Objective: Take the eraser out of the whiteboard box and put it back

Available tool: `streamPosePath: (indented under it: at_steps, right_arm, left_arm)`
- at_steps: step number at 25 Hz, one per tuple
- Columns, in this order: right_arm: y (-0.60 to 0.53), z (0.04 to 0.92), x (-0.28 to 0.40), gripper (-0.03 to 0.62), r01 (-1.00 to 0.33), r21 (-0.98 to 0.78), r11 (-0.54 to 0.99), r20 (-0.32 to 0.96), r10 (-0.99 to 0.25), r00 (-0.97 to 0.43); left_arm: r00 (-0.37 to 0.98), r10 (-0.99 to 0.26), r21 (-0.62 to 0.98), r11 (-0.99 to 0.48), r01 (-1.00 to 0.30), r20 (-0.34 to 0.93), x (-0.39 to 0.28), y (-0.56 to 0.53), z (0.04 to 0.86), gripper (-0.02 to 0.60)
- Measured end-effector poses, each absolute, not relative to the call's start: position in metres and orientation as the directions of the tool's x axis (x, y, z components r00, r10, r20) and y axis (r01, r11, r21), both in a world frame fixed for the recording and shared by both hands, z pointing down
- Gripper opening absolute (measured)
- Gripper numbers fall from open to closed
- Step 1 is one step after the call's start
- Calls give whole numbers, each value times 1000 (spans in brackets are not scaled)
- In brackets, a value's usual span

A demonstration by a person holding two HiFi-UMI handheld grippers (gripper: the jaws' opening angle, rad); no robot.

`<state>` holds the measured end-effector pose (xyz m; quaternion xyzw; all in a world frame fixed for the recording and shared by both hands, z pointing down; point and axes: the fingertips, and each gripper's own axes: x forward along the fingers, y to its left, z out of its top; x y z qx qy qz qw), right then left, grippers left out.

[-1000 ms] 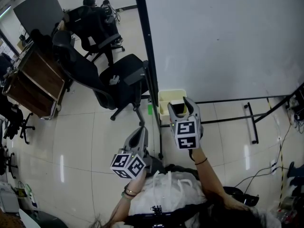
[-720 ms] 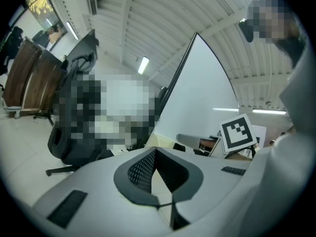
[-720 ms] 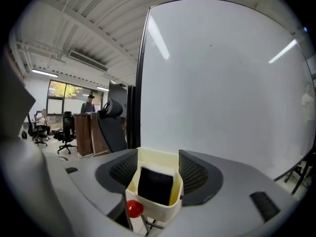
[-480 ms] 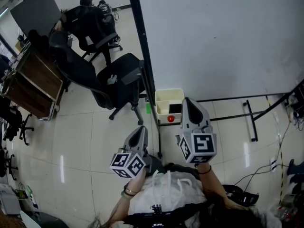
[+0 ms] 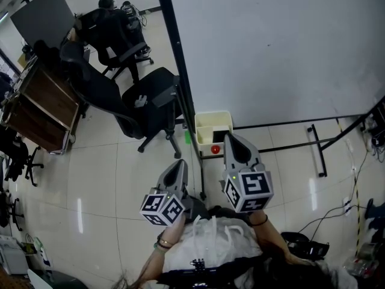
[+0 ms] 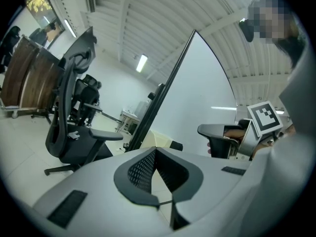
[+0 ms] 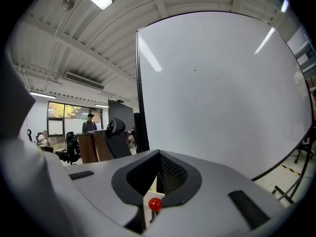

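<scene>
1. The eraser [image 5: 221, 136], a dark flat block, lies in the whiteboard box [image 5: 204, 120]. It sits in the box's right half, at the end nearer the person, and no jaws touch it.
2. The box is pale cream plastic, rectangular, open-topped and divided inside. It sits by the lower corner of the whiteboard [image 5: 271, 47], beside the black post [image 5: 176, 71]. A small glossy red ball [image 5: 215, 150] sits just beside its near edge.
3. The right gripper [image 5: 232, 143] has a smooth grey shell and black mesh-textured pads. It hovers near the box with its jaws pressed together, holding nothing.
4. The left gripper [image 5: 179, 166], of the same build, is apart from the box, jaws likewise together and empty.
5. Each gripper carries a cube [image 5: 248, 190] printed with black-and-white square markers.
6. The floor [image 5: 108, 173] is glossy pale tile, with black office chairs [image 5: 153, 98] and a wood-fronted desk [image 5: 45, 104] standing on it, under a ribbed white ceiling [image 7: 74, 48].
</scene>
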<state>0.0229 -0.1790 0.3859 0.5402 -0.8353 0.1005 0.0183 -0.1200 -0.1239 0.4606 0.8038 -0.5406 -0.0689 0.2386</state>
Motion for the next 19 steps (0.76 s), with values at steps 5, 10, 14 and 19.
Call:
streamPosePath:
  at_steps: [5,10,14,19]
  right_arm:
    - [-179,392,18,2,-904,-141,404,167,-890,-424]
    - [-178,395,18,2,-905,-138,403,182,-888,-423]
    - [-178,396,19,2,-905,-141,401,186,-887,-422]
    - [-178,397,21,2,-906,-142,400,190,-887,-421]
  left_arm:
    - [391,-908,459,-288,-841,148,-126,-122,461,-15]
    - [388,-910,459,-287,-841,143,-128,-121,460,-15]
    - [393,-908,458,-292,-839,141,-127,-122,459,-15]
    - [394,-908,459,-293,-839,140,-126,-121,459,-15]
